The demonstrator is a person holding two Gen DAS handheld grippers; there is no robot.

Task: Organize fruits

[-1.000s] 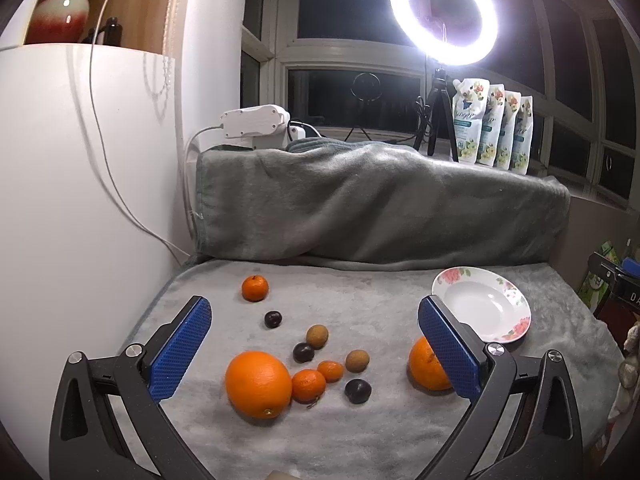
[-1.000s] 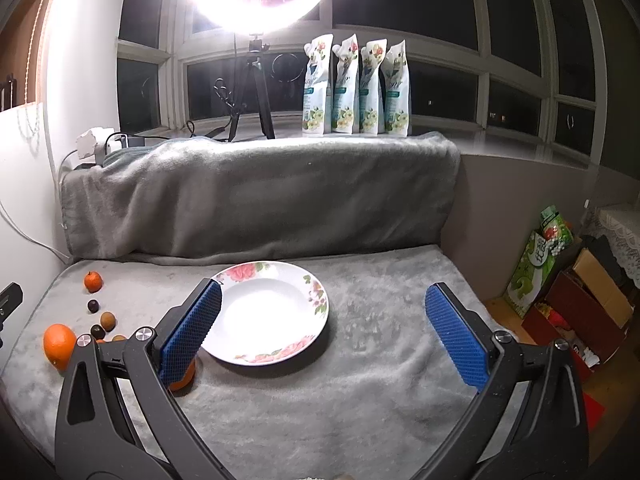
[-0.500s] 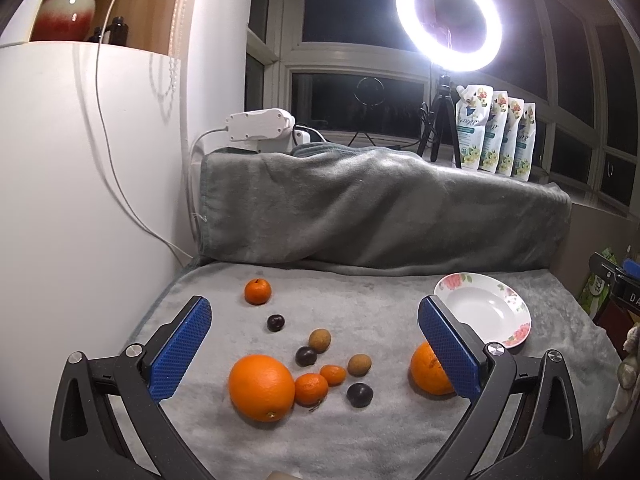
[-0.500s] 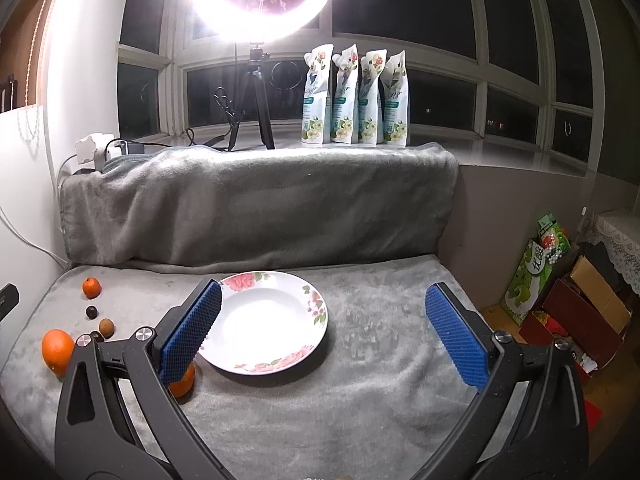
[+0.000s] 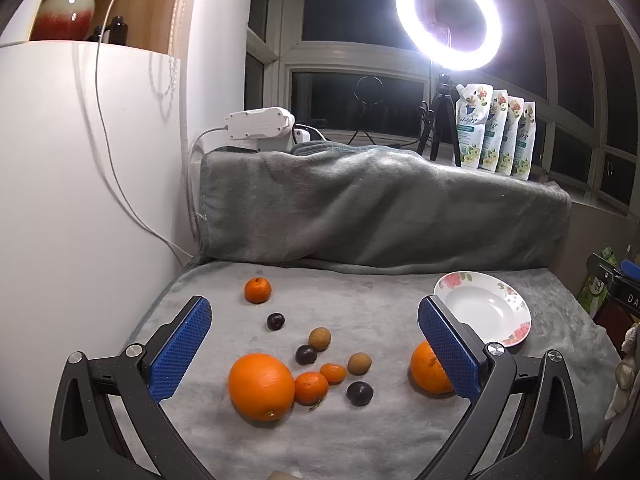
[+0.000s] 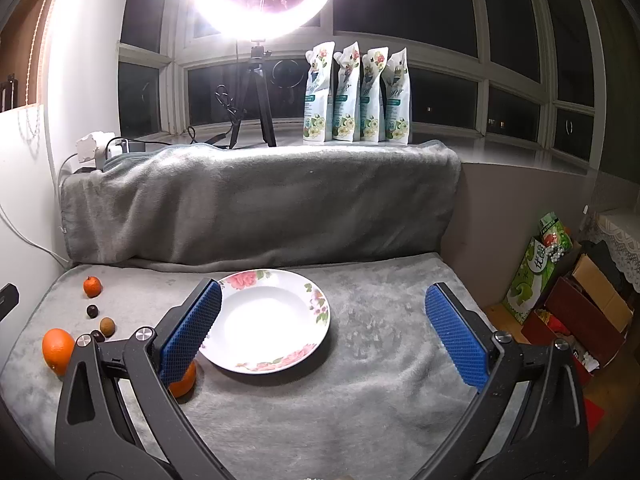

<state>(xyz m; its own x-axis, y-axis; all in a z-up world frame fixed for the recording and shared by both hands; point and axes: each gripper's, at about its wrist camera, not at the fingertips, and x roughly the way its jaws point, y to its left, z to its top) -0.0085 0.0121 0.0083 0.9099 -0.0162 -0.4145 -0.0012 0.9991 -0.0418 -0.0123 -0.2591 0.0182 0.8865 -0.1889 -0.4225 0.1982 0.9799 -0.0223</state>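
hovering wide open and empty, left gripper [image 5: 314, 344] and right gripper [image 6: 322, 330]; fruits scattered on grey blanket [image 5: 380, 312] (plate [image 6: 272, 322] bare). next, probably: lower onto big orange [image 5: 261, 386], close gently.

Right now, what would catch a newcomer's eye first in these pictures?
The glaring ring light on its tripod at the window sill, above the grey blanket. Next, the big orange among small fruits at the left, and the empty floral plate to the right of them.
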